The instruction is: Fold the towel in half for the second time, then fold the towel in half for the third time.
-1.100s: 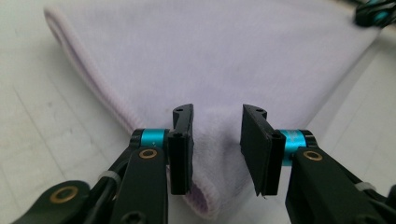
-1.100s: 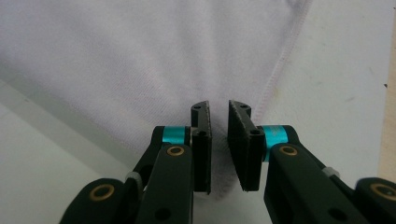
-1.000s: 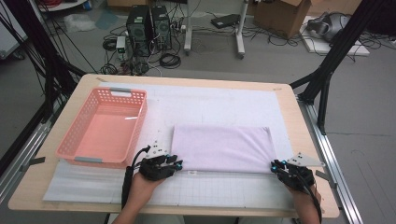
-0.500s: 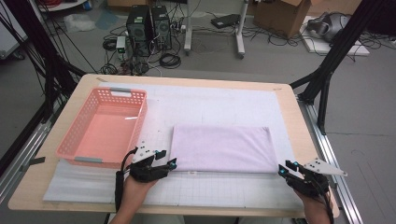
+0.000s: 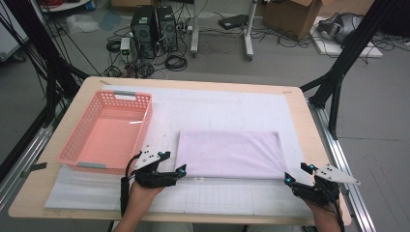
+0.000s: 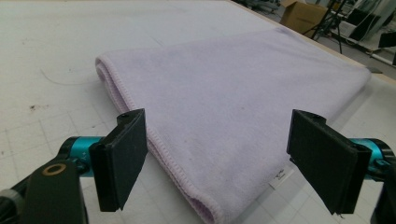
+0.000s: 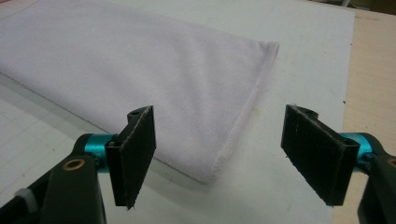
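Folded lilac towel (image 5: 229, 153), lying flat on the white gridded mat (image 5: 222, 108), a little right of the desk's middle, long side across. Doubled layers with a stitched hem, rounded fold along the left short end in the left gripper view (image 6: 233, 112); small white label poking out under the near edge there. Near right corner stitched and flat on the mat in the right gripper view (image 7: 154, 79).

Left gripper (image 5: 173, 170) just off the towel's near left corner, jaws spread wide, nothing between them but the towel's corner lying on the mat; not touching the cloth. Held in a hand coming in from the bottom edge, black cable looping beside it.

Right gripper (image 5: 296, 174) just off the near right corner, jaws likewise spread wide and empty, straddling the corner without contact, grey three-cornered plate on top.

Pink plastic basket (image 5: 77, 145) to the left of the towel, on the mat's left part, empty inside, near the left gripper but apart from it.

Wooden desk (image 5: 300, 104) showing as a pale border round the mat. Beyond the far edge, grey floor with computer towers (image 5: 155, 26), tangled cables and a cardboard box (image 5: 295, 14).
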`<control>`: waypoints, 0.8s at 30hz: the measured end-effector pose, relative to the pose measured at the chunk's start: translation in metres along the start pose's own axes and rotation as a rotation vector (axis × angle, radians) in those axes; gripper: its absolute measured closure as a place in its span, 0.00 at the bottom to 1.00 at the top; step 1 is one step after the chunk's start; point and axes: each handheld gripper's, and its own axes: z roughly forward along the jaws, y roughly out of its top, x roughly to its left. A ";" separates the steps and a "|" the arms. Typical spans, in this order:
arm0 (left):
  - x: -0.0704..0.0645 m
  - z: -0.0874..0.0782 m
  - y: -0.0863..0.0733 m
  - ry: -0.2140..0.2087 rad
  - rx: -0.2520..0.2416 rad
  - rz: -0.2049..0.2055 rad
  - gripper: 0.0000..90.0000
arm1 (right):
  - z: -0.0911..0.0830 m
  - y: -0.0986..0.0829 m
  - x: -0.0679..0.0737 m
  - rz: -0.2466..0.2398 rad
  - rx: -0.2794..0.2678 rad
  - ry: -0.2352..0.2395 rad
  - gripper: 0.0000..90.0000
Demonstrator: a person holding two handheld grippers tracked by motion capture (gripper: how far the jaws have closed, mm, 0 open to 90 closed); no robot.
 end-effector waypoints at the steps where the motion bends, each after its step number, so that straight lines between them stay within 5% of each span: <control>1: 0.000 0.000 0.000 0.001 0.005 0.008 0.23 | 0.000 0.000 0.000 -0.003 0.001 0.000 0.28; 24: 0.002 0.007 -0.005 -0.005 0.060 -0.019 0.27 | 0.006 -0.002 0.000 0.005 0.024 0.014 0.28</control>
